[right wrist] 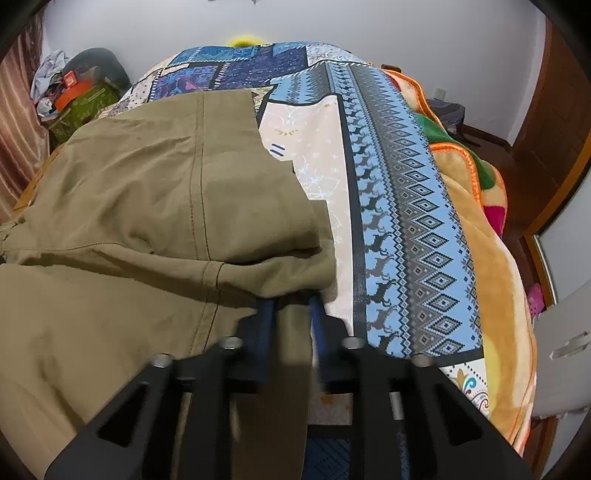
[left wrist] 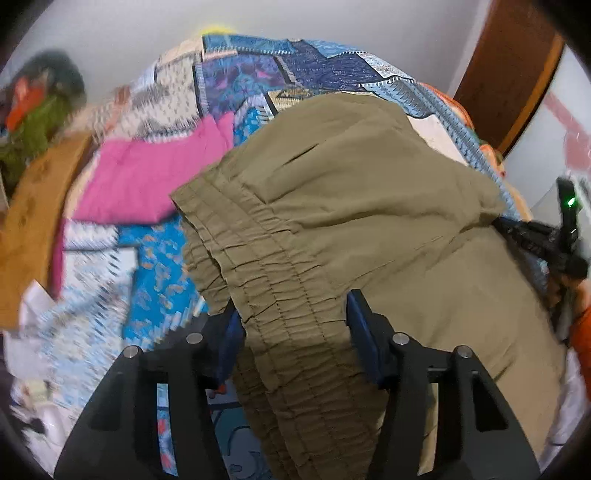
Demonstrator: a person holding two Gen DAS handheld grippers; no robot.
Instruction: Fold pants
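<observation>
We see a plain white wall [right wrist: 369, 26] across the top of both views. A bed with a blue patchwork bedspread [right wrist: 406, 221] fills the centre. At the right edge of the right wrist view, a brown wooden door [right wrist: 554, 122] stands above a dark floor [right wrist: 484, 142]. An orange-edged fleece blanket [right wrist: 476, 236] lies along the bedspread's right side. In the upper left, a clothes pile [right wrist: 77, 96] sits beside a pink striped curtain [right wrist: 18, 122]. Lighting is even.
</observation>
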